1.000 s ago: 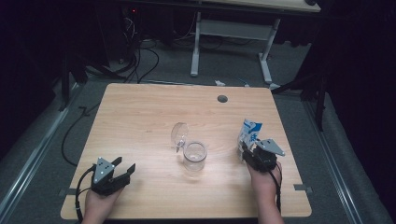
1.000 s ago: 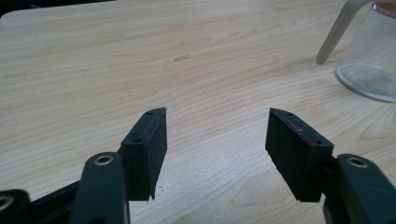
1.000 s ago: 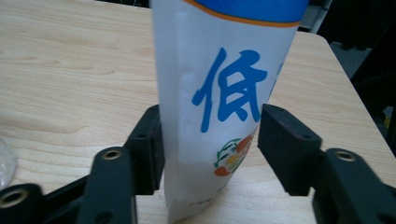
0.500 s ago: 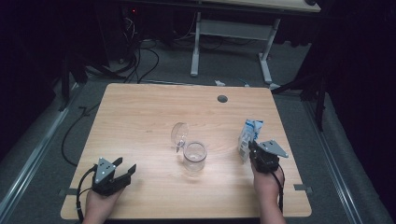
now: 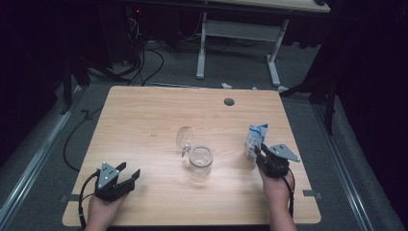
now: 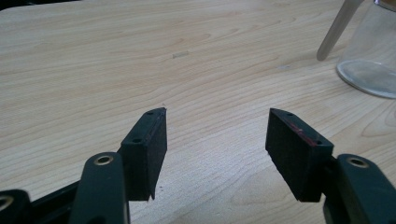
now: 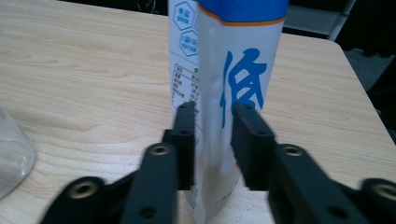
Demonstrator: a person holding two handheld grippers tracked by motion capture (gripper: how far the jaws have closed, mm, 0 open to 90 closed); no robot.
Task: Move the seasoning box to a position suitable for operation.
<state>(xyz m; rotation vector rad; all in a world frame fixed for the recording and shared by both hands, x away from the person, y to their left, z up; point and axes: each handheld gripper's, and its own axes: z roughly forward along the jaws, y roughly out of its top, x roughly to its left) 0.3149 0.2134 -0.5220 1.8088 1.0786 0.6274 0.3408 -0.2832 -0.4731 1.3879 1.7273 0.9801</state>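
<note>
A white and blue pouch (image 5: pixel 255 134) stands upright on the right side of the wooden table (image 5: pixel 144 115). My right gripper (image 5: pixel 258 153) sits at its near lower edge. In the right gripper view the two pads pinch the pouch (image 7: pixel 243 56) between them, and the right gripper (image 7: pixel 212 135) has just been easing its jaws apart. A clear glass jar (image 5: pixel 200 160) with its round lid (image 5: pixel 184 138) tipped up stands mid-table. My left gripper (image 5: pixel 129 169) rests open at the front left, with nothing between its pads (image 6: pixel 144 149); the jar (image 6: pixel 369 60) lies off to its right.
A round cable hole (image 5: pixel 229 102) sits near the table's far edge. Behind the table, a white desk frame (image 5: pixel 240 33) and cables lie on the grey floor. The jar's glass edge (image 7: pixel 11 154) shows left of the right gripper.
The pouch has come a little more upright beside the right gripper, which shifted slightly toward me. The left gripper and the jar have not moved.
</note>
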